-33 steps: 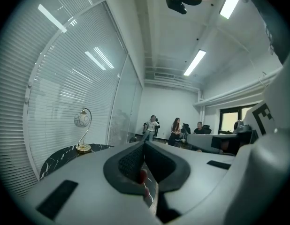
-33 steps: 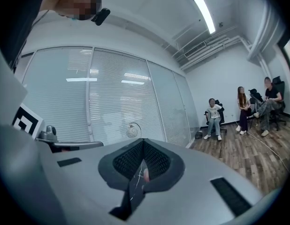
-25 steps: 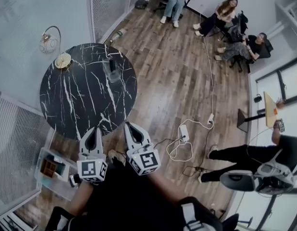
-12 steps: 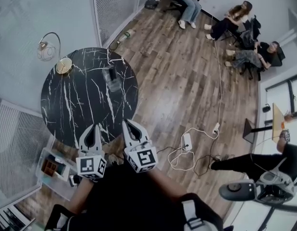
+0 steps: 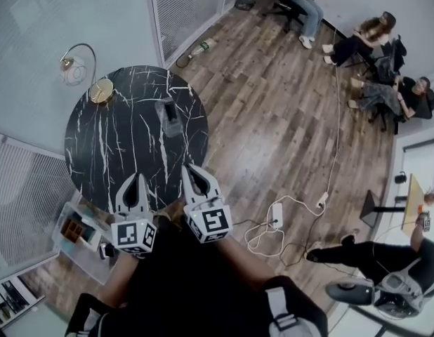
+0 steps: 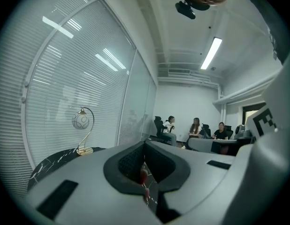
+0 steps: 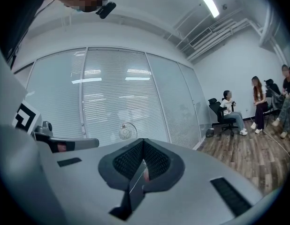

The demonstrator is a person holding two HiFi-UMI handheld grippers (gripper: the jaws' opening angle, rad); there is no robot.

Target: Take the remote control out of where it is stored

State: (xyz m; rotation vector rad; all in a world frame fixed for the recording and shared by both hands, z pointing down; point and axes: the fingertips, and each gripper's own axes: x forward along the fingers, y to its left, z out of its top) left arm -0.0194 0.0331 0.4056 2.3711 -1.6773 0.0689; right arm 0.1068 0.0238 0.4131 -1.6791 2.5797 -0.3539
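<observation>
Black marble round table [image 5: 104, 153]; right gripper [image 5: 191, 170] closed.

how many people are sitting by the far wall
3: a person in jeans at the top edge, a long-haired person right of that, a person in dark clothes further down the right. Another person at lower right is partly cut off.
</observation>
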